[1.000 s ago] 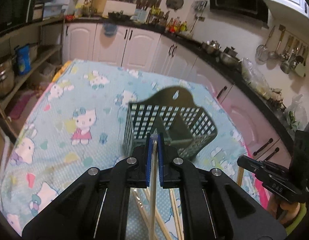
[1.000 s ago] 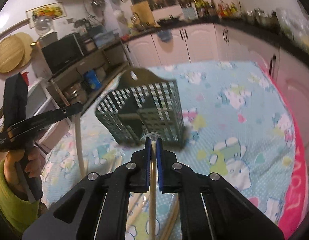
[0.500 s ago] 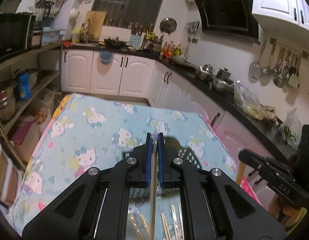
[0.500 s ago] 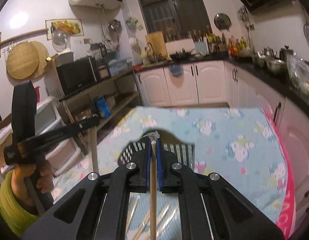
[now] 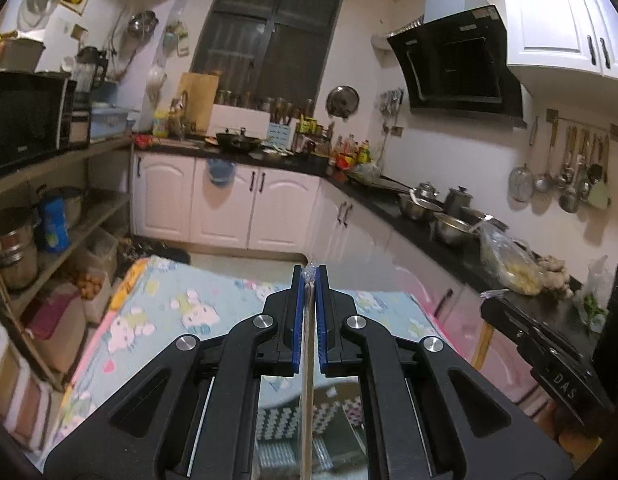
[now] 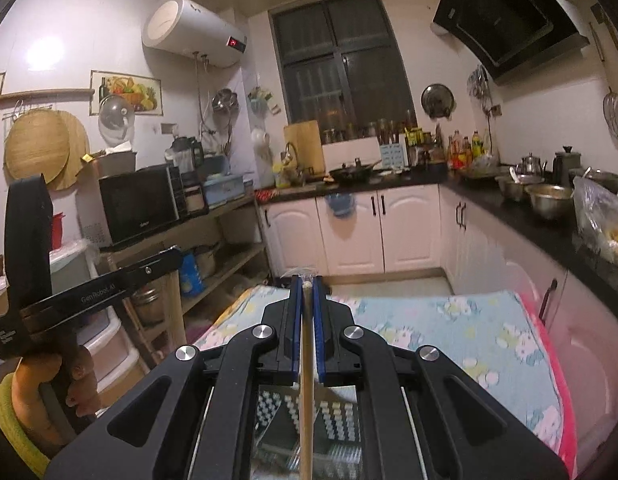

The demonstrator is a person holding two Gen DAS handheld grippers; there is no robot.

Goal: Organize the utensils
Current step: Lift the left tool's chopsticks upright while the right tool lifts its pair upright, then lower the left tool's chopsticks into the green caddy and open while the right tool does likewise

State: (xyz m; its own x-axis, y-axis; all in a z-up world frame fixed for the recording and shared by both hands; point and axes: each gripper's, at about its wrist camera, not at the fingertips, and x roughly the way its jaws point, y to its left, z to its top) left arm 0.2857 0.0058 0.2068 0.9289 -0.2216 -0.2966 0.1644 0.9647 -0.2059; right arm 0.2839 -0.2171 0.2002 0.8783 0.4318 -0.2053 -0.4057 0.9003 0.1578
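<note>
Chopsticks are what both hands carry at this moment, one in each gripper. On the left, the left gripper [image 5: 309, 276] has its blue pads pressed onto a wrapped chopstick [image 5: 307, 380], whose clear wrapper tip pokes out at the fingertips while the shaft runs back and down toward the camera. Below it, through the gap in the gripper body, the mesh utensil basket [image 5: 285, 420] shows on the cartoon-print tablecloth [image 5: 157, 320] — so the holder lies underneath and slightly ahead of the jaws, not level with them. The right gripper [image 6: 307, 279] pinches its own chopstick [image 6: 306, 380] in the same way, long axis in line with the fingers, and the same basket [image 6: 333, 420] shows beneath it. Seen from the right wrist, the left gripper's handle [image 6: 29, 264] is raised at the left edge, gripped by a hand [image 6: 65, 376]. Both grippers look about equally near the basket. Judging from this, each stick would have to tip downward so its lower end enters a compartment — the angle, not the reach, is what the drop depends on
</note>
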